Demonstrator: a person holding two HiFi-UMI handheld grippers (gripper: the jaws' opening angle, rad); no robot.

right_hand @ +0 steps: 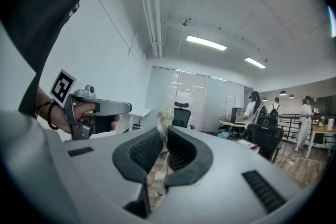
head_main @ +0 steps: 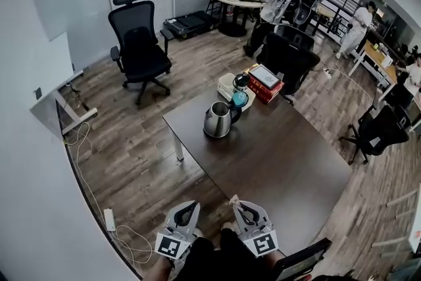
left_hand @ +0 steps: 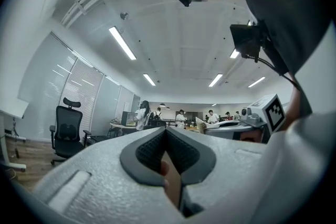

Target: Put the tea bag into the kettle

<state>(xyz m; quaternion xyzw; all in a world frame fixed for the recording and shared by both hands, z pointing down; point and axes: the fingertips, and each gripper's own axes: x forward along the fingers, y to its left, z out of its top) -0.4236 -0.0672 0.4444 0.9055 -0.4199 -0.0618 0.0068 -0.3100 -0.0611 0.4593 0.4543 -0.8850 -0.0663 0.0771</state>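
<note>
The left tongs (left_hand: 166, 132) are pressed together, empty. The right tongs (right_hand: 161, 134) pinch the pale crumpled paper tea bag (right_hand: 164, 116): probably light, limp and tearable, best gripped at its top. The steel kettle (head_main: 218, 120) stands well ahead on the dark bench (head_main: 283, 161).

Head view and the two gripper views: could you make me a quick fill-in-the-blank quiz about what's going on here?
The right gripper is shut on the ___.
The kettle stands on the dark ___.
The office chair at the head view's left is coloured ___.
Missing words: tea bag; table; black.
</note>
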